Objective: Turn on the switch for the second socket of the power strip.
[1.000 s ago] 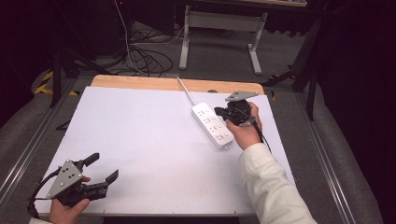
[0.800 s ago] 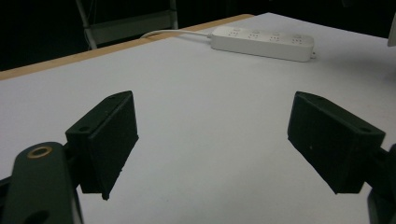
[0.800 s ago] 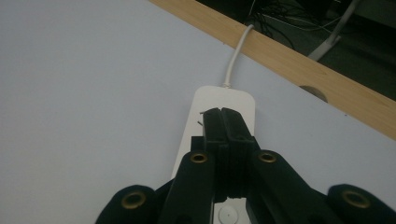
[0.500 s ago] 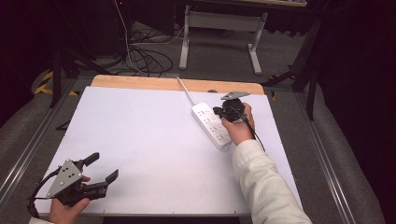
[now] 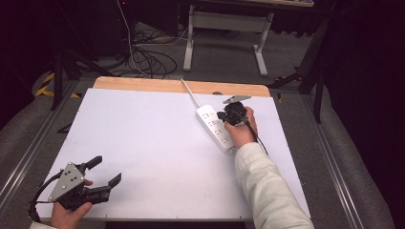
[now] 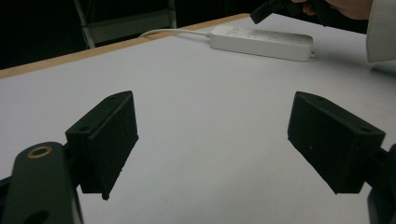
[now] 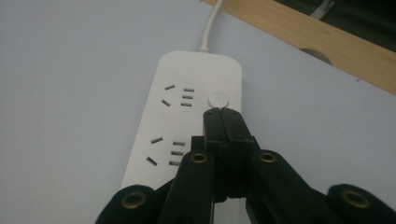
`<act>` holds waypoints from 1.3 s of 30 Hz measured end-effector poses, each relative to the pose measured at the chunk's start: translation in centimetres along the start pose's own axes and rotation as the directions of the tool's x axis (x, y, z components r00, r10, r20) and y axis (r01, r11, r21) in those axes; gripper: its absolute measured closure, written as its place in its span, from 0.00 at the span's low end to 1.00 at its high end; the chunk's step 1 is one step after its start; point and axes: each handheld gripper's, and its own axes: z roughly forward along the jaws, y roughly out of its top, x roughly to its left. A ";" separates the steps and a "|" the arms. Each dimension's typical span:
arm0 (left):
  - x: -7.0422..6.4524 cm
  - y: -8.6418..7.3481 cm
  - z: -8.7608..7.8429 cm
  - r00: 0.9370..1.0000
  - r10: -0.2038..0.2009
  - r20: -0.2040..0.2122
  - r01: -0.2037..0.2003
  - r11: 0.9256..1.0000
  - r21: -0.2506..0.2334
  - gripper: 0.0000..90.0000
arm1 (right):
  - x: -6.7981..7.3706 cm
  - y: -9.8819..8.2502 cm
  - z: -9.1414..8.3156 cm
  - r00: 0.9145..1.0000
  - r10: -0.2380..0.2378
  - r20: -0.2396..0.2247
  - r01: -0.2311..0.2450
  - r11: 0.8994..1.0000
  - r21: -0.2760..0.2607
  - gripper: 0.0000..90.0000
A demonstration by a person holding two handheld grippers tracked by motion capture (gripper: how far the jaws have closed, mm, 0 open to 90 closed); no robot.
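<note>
A white power strip point(image 5: 216, 128) lies on the white table top at the right, its cord running off over the far edge. My right gripper point(image 5: 224, 117) is over the strip's far end, jaws shut with nothing between them. In the right gripper view the closed tips point(image 7: 223, 114) sit just short of the round white button point(image 7: 219, 99) on the strip point(image 7: 173, 121); whether they touch it I cannot tell. My left gripper point(image 5: 106, 171) rests near the front left corner, open and empty. Its two pads point(image 6: 112, 135) stand wide apart, and the strip point(image 6: 261, 38) shows far beyond them.
A wooden edge point(image 5: 181, 86) borders the table's far side. Beyond it on the floor are tangled cables point(image 5: 143, 57) and a white metal stand point(image 5: 224, 28). A sleeved forearm point(image 5: 267, 191) reaches in from the bottom right.
My right gripper has moved down and a little toward the far end of the power strip. My left gripper has stayed where it was.
</note>
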 end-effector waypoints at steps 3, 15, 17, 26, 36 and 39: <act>0.0 0.0 0.0 1.000 0.000 0.001 0.000 1.000 -0.001 0.18 | 0.0 -0.1 0.1 1.000 0.003 -0.004 -0.003 1.000 0.013 1.00; 0.0 0.0 0.1 1.000 0.003 0.003 -0.003 1.000 -0.001 0.18 | 0.0 -0.3 0.6 1.000 0.009 -0.001 -0.009 0.999 0.047 1.00; 0.0 0.0 0.1 1.000 0.002 0.004 -0.002 1.000 0.000 0.18 | 0.0 -0.3 0.7 1.000 0.008 -0.001 -0.007 0.998 0.055 1.00; 0.0 0.0 0.2 1.000 0.005 0.003 -0.005 1.000 0.006 0.18 | 0.1 -0.4 0.7 1.000 0.022 0.002 -0.022 0.998 0.053 1.00; 0.0 0.0 0.2 1.000 0.005 -0.001 -0.005 1.000 0.008 0.18 | 0.2 -0.4 0.7 1.000 0.008 0.014 -0.008 0.998 0.059 1.00; 0.0 0.0 0.2 1.000 0.004 0.001 -0.004 1.000 0.012 0.18 | 0.4 -0.4 0.8 0.999 -0.016 0.031 0.014 0.998 0.065 1.00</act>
